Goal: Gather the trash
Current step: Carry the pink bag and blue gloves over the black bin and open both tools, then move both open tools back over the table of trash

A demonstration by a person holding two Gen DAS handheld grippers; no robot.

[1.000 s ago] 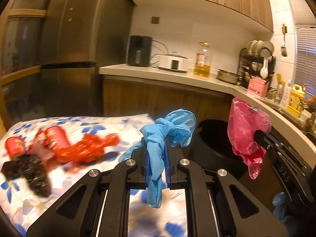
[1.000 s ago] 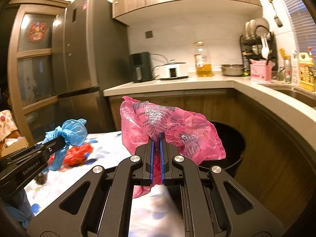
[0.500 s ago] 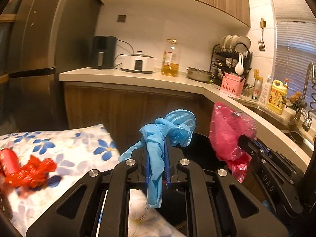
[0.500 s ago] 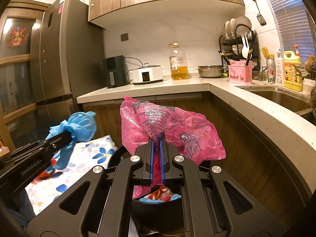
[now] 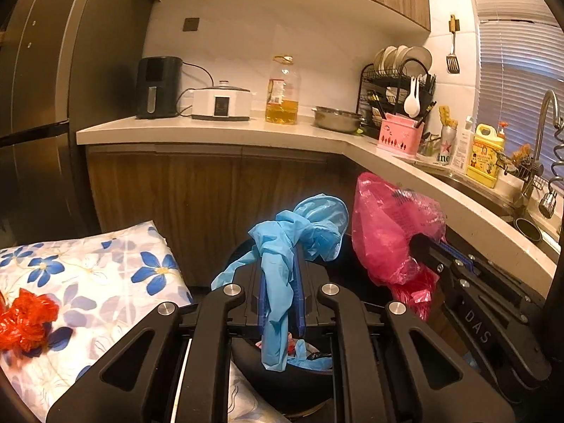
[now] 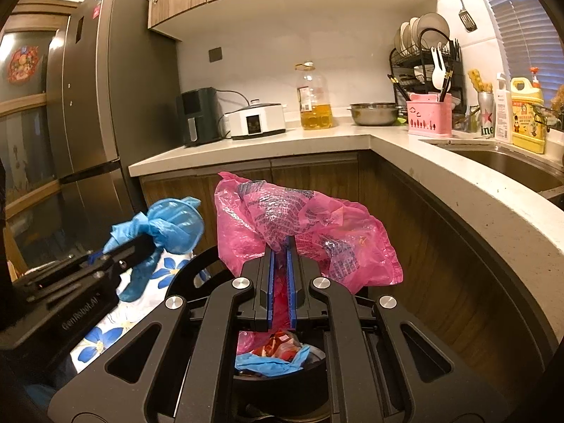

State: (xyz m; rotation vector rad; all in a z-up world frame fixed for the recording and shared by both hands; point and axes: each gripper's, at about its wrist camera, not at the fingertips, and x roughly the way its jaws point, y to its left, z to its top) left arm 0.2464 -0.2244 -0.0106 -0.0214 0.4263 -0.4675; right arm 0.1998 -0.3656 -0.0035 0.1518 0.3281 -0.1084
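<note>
My left gripper (image 5: 278, 268) is shut on a blue plastic glove (image 5: 292, 232), which hangs over the black trash bin (image 5: 282, 384). My right gripper (image 6: 281, 253) is shut on a pink plastic bag (image 6: 299, 218) and holds it above the same bin (image 6: 282, 384), which holds red and blue trash (image 6: 278, 352). Each gripper shows in the other's view: the right one with the pink bag (image 5: 391, 225), the left one with the glove (image 6: 165, 222). A red crumpled wrapper (image 5: 24, 320) lies on the floral tablecloth (image 5: 105, 268) at the left.
A kitchen counter (image 5: 218, 134) curves along the back and right, carrying an air fryer (image 5: 157, 86), a cooker, an oil bottle (image 5: 282, 88), a dish rack and a sink (image 6: 511, 165). A grey refrigerator (image 6: 95, 88) stands on the left. Wooden cabinets close in behind the bin.
Both grippers moved right, away from the table and over the trash bin, still holding the glove and the pink bag. Most table trash has left the left view.
</note>
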